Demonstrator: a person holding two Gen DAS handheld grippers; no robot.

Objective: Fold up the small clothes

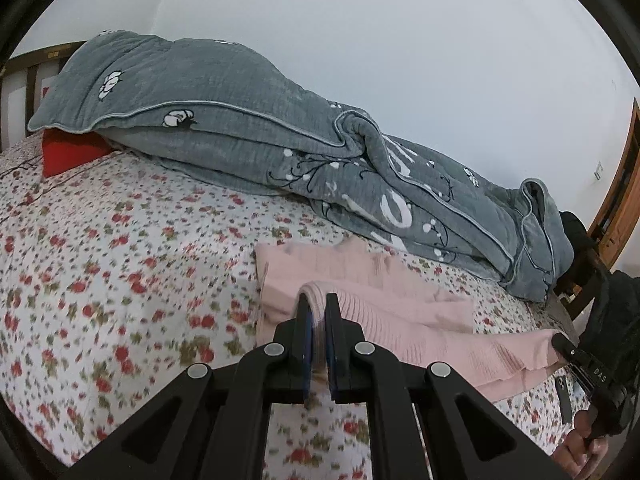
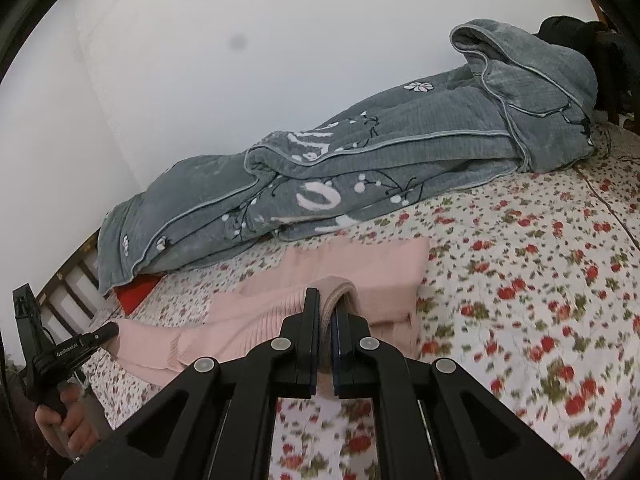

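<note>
My left gripper [image 1: 318, 312] and right gripper [image 2: 326, 308] are each closed tight on a ribbed edge of the pink knit top [image 1: 360, 276], which lies on the flowery bedsheet [image 1: 120, 240]. Its long side runs across between my two claws, and the rest lies just ahead of them. I think the fold goes forward. The gray quilt [image 1: 240, 128] sits beyond, near the top's far edge.
</note>
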